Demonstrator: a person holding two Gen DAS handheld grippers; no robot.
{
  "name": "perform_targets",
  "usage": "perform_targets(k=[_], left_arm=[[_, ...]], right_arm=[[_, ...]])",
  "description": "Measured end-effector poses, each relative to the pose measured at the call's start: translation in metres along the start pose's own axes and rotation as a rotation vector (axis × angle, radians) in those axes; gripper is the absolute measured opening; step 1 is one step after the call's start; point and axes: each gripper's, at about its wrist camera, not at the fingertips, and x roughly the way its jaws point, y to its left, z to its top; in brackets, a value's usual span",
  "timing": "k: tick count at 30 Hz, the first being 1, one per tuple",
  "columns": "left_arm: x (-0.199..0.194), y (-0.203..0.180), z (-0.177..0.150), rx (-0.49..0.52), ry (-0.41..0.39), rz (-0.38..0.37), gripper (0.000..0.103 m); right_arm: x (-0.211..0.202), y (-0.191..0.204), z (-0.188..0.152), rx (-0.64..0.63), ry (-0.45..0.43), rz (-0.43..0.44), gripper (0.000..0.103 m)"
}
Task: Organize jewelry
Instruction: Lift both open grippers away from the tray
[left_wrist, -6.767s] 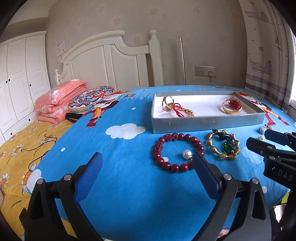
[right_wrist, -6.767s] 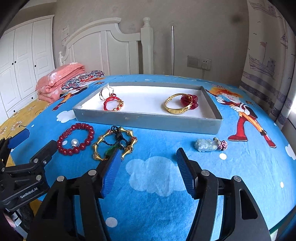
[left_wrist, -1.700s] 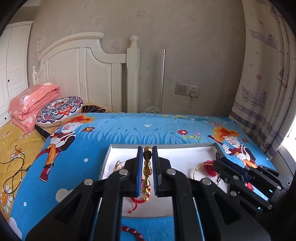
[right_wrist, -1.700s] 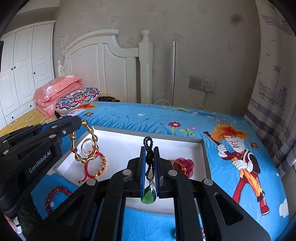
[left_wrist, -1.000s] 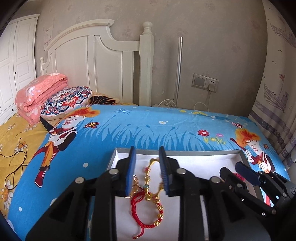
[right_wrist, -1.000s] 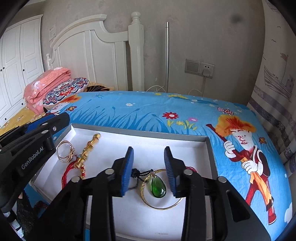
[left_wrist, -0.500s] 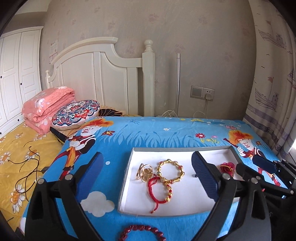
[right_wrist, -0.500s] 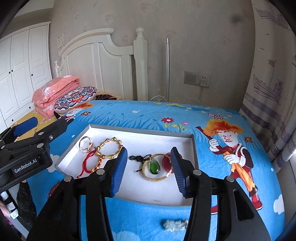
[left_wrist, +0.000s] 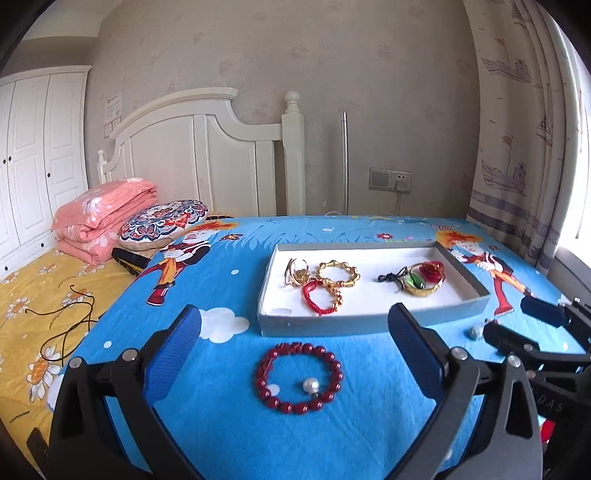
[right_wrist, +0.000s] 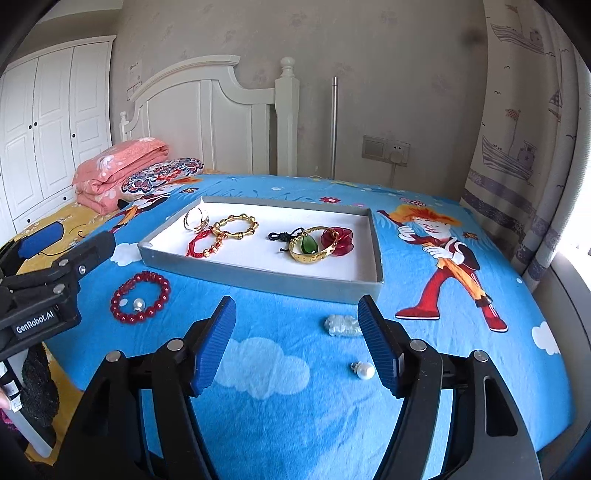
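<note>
A: Item one, the tray (left_wrist: 373, 320). Contents?

B: Grey walls, white floor, on the blue cartoon bedspread (left_wrist: 221, 424). Left half: gold ring pair (left_wrist: 296, 272), gold bamboo-link bracelet (left_wrist: 339, 274), red cord bracelet (left_wrist: 320, 299) overlapping it. Right half: green pendant on a black cord (left_wrist: 413, 279), lying across the gold bangle (left_wrist: 424, 289), with a red rose ornament (left_wrist: 432, 270) touching the bangle.

A: Change from the first frames?

B: The bamboo-link bracelet and the pendant then lay on the bedspread in front of the tray. Both are inside it now.

A: Left on the bedspread?

B: Red bead bracelet (left_wrist: 300, 377) with a loose pearl (left_wrist: 311, 385) inside its ring, near the tray's front wall. On the right, a pale jade carving (right_wrist: 342, 325) and a second pearl (right_wrist: 365, 370), apart from each other.

A: Left gripper (left_wrist: 295, 354)?

B: Jaws spread about as wide as they go and widening a little more, nothing gripped. The bead bracelet shows between the blue pads, untouched. A second ago the pads stood narrowly either side of the bamboo-link bracelet over the tray; the gripper has since drawn back.

A: Right gripper (right_wrist: 297, 343)?

B: Jaws opening, empty. The jade carving sits just beside the right-hand pad. A second ago it was over the pendant in the tray; it too has backed off.
</note>
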Motion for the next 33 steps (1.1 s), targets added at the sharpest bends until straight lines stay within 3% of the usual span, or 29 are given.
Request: perform_targets(k=[9, 13, 16, 19, 24, 29, 33], left_arm=[[-0.016, 0.004, -0.049, 0.015, 0.038, 0.0, 0.098], [-0.008, 0.008, -0.059, 0.014, 0.056, 0.013, 0.098], [-0.001, 0.011, -0.062, -0.007, 0.065, -0.021, 0.098], [0.009, 0.011, -0.066, -0.024, 0.107, -0.049, 0.098], [0.008, 0.012, -0.068, -0.016, 0.113, -0.017, 0.098], [0.012, 0.014, -0.072, -0.023, 0.153, -0.038, 0.098], [0.017, 0.019, -0.076, -0.055, 0.184, -0.041, 0.098]], right_arm=[[-0.006, 0.002, -0.032, 0.012, 0.023, 0.003, 0.067], [-0.003, -0.001, -0.042, 0.027, 0.039, -0.001, 0.067], [-0.004, -0.004, -0.047, 0.04, 0.038, 0.0, 0.067], [-0.005, -0.003, -0.048, 0.036, 0.032, -0.007, 0.067], [-0.007, -0.005, -0.049, 0.039, 0.01, -0.018, 0.067], [-0.005, -0.013, -0.045, 0.055, 0.01, -0.036, 0.066], [0.008, -0.028, -0.034, 0.076, 0.04, -0.048, 0.066]])
